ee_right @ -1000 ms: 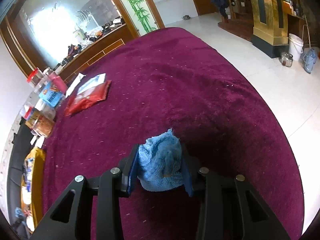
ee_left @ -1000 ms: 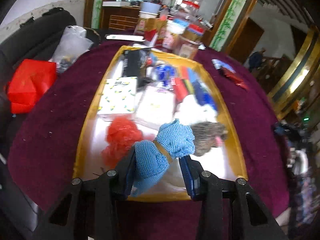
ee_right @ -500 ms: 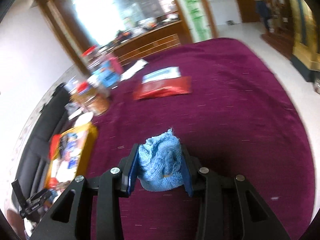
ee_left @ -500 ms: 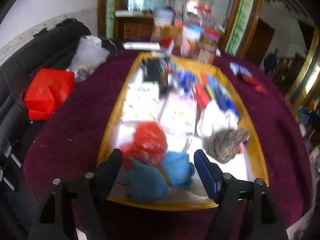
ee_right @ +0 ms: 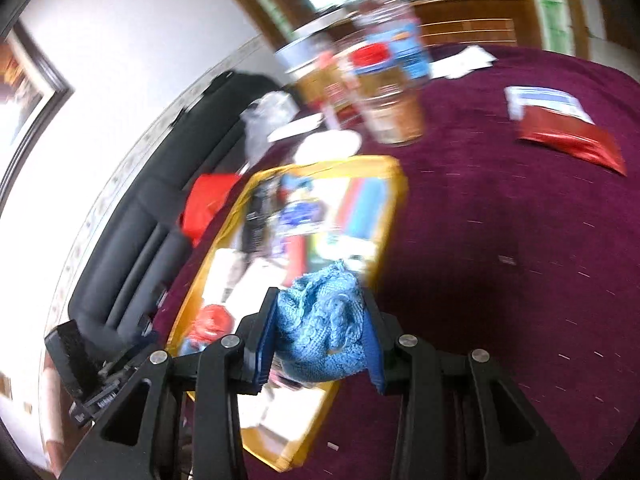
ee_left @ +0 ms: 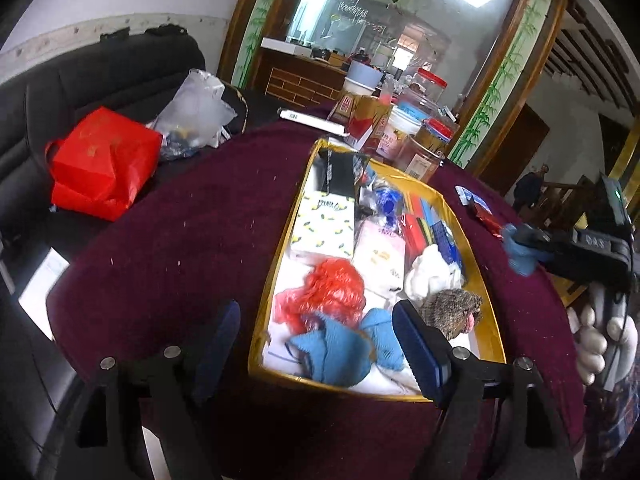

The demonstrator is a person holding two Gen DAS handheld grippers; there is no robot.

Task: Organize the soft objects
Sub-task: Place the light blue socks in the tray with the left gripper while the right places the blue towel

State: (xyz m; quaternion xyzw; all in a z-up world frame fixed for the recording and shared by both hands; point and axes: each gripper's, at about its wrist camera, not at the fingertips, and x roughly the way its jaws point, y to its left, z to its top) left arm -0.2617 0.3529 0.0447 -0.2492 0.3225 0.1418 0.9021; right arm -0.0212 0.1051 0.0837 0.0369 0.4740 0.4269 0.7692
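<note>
Left tool [ee_left: 316,344] jaws just opened, empty; blue knit bundle [ee_left: 340,350] lies released in yellow tray [ee_left: 280,256], lower centre. Right tool [ee_right: 318,336] grips second blue knit piece [ee_right: 320,328], above tray edge. That drop remains.

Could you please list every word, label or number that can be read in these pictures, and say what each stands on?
None can be read with confidence.
Lemon-print box in the yellow tray: dark lettering, too small.
Red carton behind the tray: gold print, too small.
Jars: labels blurred.
Red bag: faint gold marks, unreadable.
Right claw's black body: pale characters, unclear.
</note>
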